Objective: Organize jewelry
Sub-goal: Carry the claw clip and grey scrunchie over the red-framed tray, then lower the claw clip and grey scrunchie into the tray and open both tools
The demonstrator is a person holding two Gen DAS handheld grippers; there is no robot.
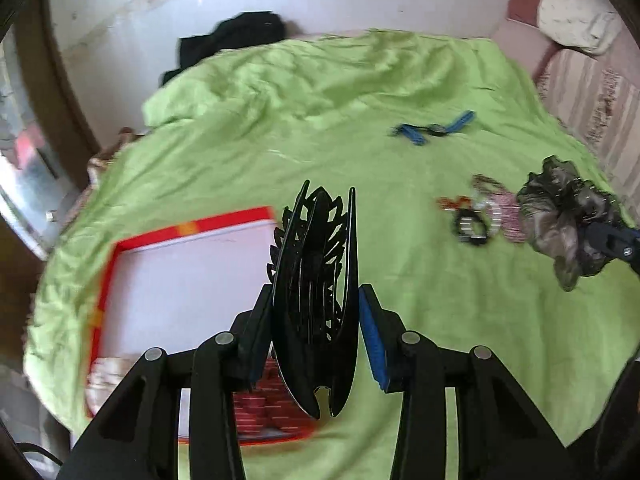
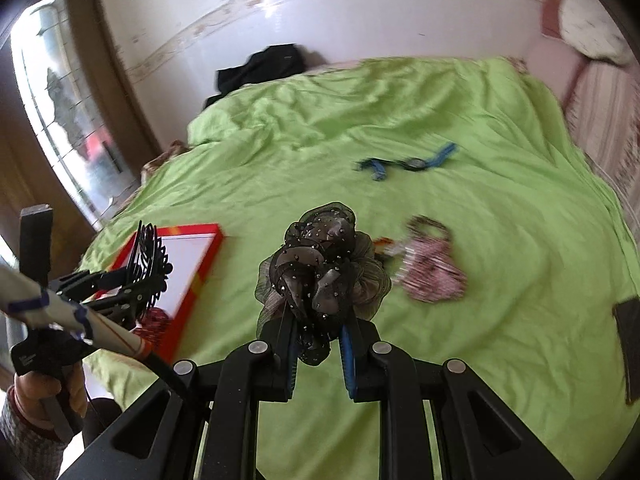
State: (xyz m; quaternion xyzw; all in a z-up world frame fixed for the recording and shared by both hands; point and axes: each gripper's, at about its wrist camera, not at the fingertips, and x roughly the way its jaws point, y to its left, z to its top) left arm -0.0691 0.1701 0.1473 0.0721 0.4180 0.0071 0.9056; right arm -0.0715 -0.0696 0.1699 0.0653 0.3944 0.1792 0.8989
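Observation:
My left gripper (image 1: 316, 300) is shut on a black filigree hair clip (image 1: 316, 280), held upright above the near right corner of a red-rimmed white box (image 1: 184, 276). It also shows in the right wrist view (image 2: 132, 280) with the clip (image 2: 148, 256). My right gripper (image 2: 320, 332) is shut on a grey-brown sequined scrunchie (image 2: 324, 264), lifted over the green sheet; the scrunchie also shows in the left wrist view (image 1: 564, 216). A pink beaded piece (image 2: 432, 272), a black bracelet (image 1: 472, 228) and a blue-strapped watch (image 2: 412, 164) lie on the sheet.
A green sheet (image 1: 400, 320) covers the bed. Red beaded items (image 1: 272, 404) lie in the box's near corner. Black clothing (image 2: 260, 68) sits at the far edge by the wall. A pillow (image 2: 592, 28) is at the far right. A dark flat object (image 2: 630, 344) lies at the right edge.

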